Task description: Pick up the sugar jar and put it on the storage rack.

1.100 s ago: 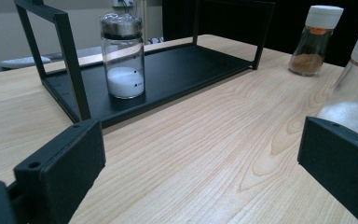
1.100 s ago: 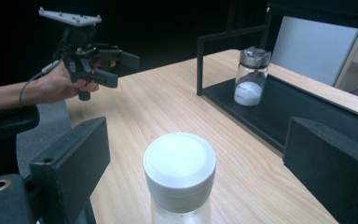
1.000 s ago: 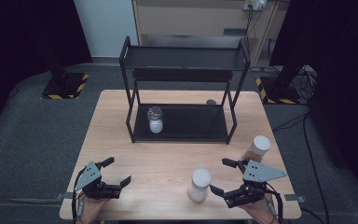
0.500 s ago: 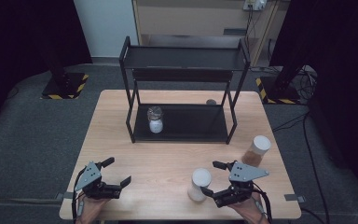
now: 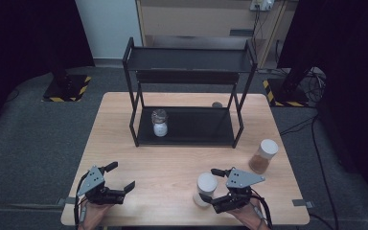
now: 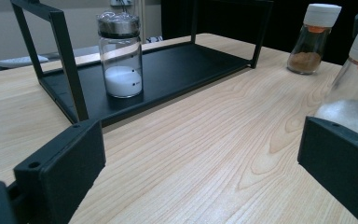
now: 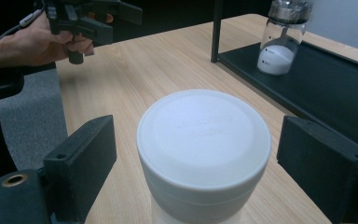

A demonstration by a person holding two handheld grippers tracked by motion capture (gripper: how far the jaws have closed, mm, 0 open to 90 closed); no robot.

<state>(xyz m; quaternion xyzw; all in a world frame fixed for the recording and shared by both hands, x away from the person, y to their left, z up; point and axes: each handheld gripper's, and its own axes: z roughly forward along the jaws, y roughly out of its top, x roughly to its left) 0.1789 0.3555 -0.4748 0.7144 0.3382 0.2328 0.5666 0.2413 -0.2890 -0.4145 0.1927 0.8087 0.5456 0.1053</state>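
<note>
White-capped jar (image 5: 205, 188) stands on the surface's near edge, between the right gripper (image 5: 214, 186)'s closing, not-yet-touching jaws. Glass looks rigid, smooth, breakable; grasping just below the cap seems safest.

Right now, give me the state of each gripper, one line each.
Left gripper: open, nothing between the jaws, low over the table.
Right gripper: open, jaws just closing around the white-capped jar, gaps on both sides, not gripping yet.
</note>
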